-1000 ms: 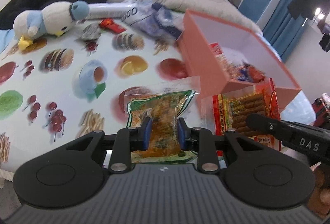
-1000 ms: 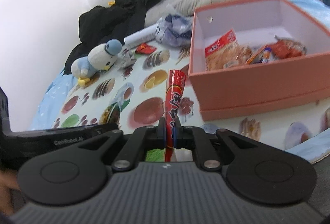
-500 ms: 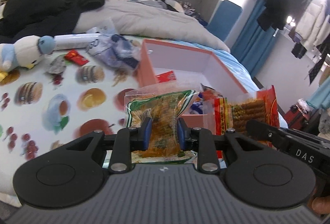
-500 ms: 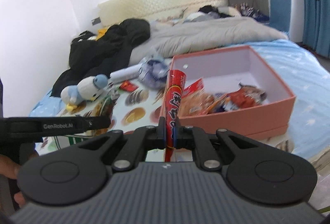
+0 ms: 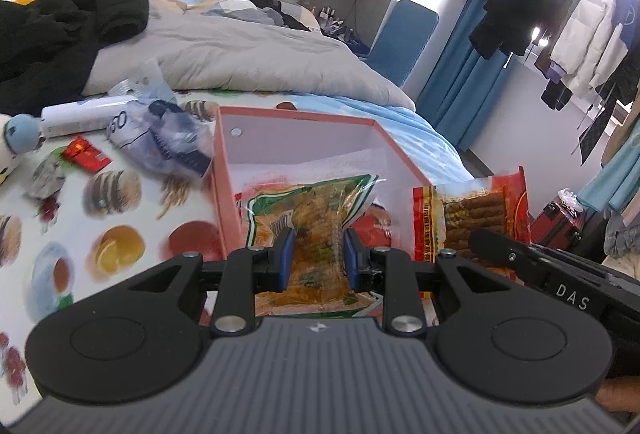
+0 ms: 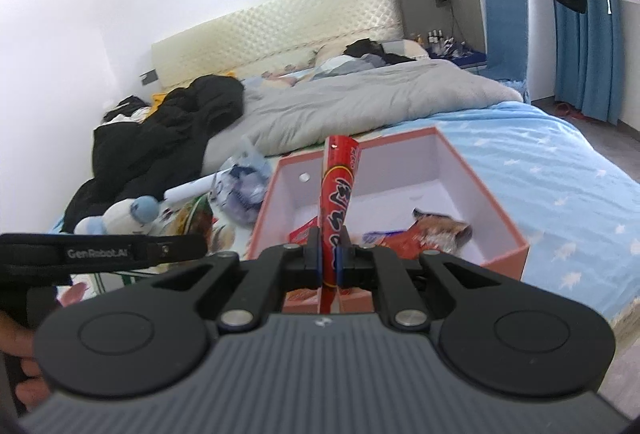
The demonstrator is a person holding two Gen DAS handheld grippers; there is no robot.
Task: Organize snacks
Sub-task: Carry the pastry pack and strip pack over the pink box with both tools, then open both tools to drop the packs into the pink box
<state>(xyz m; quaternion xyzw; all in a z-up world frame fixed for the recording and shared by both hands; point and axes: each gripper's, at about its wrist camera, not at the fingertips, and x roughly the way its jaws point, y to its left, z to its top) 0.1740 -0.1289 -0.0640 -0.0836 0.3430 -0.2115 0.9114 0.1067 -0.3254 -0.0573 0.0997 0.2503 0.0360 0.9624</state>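
Left wrist view: the left gripper (image 5: 316,258) is clamped on a clear green-edged snack pouch (image 5: 310,230), hanging right over the near wall of the pink box (image 5: 228,202) that sits on the bed. The right gripper (image 6: 329,260) pinches a red snack packet (image 6: 335,210) edge-on, also above the box, where a few snacks (image 6: 420,238) already lie at the bottom.

What could go wrong, I reckon: both packets are floppy and held near one end, so the pouch could catch on the box rim and flop outside onto the printed sheet (image 5: 120,234) if released too early. The two grippers are also close side by side, so they might bump. And there are loose bits near the plush toy (image 6: 124,212), like the small red wrapper (image 5: 85,153), that are easy to forget.
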